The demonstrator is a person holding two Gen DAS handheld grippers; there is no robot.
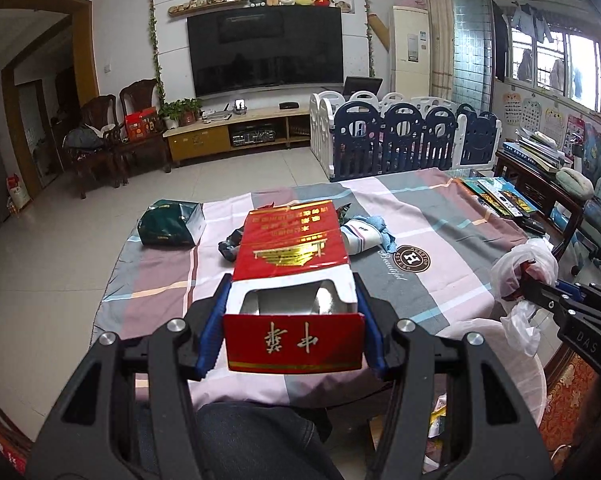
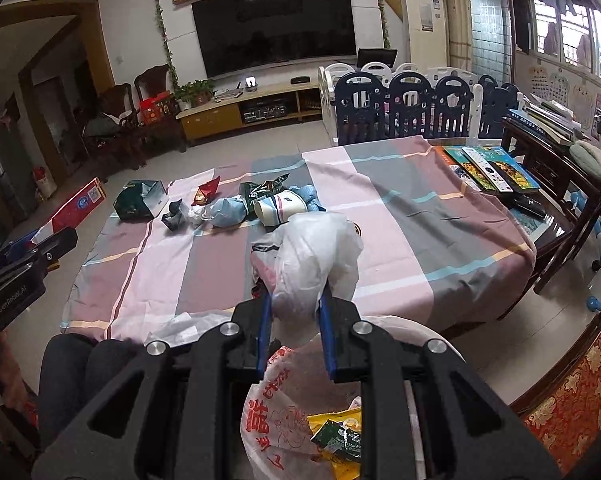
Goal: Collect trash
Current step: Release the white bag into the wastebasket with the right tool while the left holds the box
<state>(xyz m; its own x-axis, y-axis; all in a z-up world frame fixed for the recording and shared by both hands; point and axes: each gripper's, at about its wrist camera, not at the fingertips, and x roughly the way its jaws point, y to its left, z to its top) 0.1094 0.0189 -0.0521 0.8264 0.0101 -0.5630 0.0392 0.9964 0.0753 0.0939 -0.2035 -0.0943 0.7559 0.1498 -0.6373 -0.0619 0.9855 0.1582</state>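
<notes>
In the left wrist view my left gripper is shut on a red cigarette carton with gold lettering; its blue pads press both sides and its lid flap hangs open toward me. The carton is held above the striped tablecloth. My right gripper is shut on the bunched rim of a white plastic bag. The bag's body hangs below, holding yellow and green wrappers. On the cloth lie a green foil bag, a red wrapper, crumpled blue material and a white paper cup.
Books and a remote lie at the table's right end, beside a dark wooden side table. A blue and white playpen fence stands behind the table. A person's dark-trousered knees are below the table's near edge.
</notes>
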